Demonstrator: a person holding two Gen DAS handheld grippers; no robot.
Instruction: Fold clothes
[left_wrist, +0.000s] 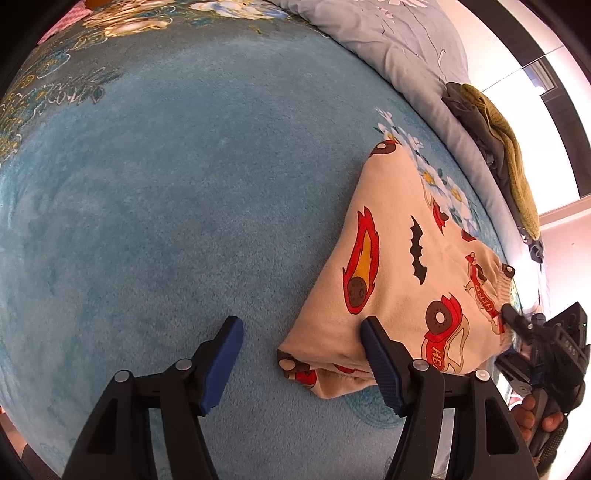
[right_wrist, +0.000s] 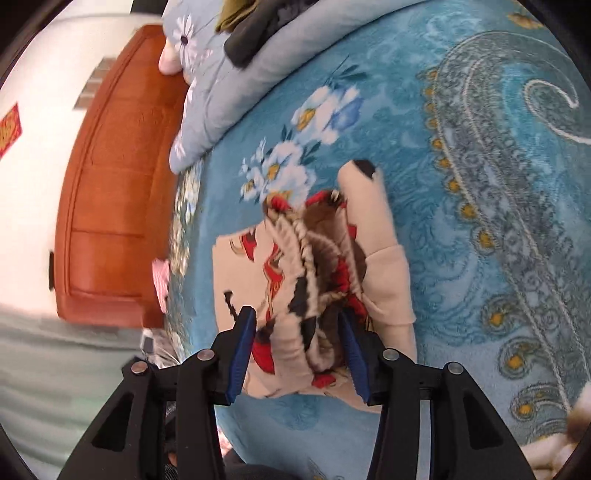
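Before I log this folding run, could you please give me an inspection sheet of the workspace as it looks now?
Surface: blue floral blanket covering a bed.
Job's things: cream printed garment, partly folded, lying on the blanket.
Clutter: pile of dark and olive clothes on a grey quilt at the bed's edge.
Grippers: left gripper open, empty, over the garment's corner; right gripper has bunched garment fabric between its fingers; I cannot tell whether the pads press it.
Cables: nothing seen.
Surroundings: brown wooden door, white wall, bright window.
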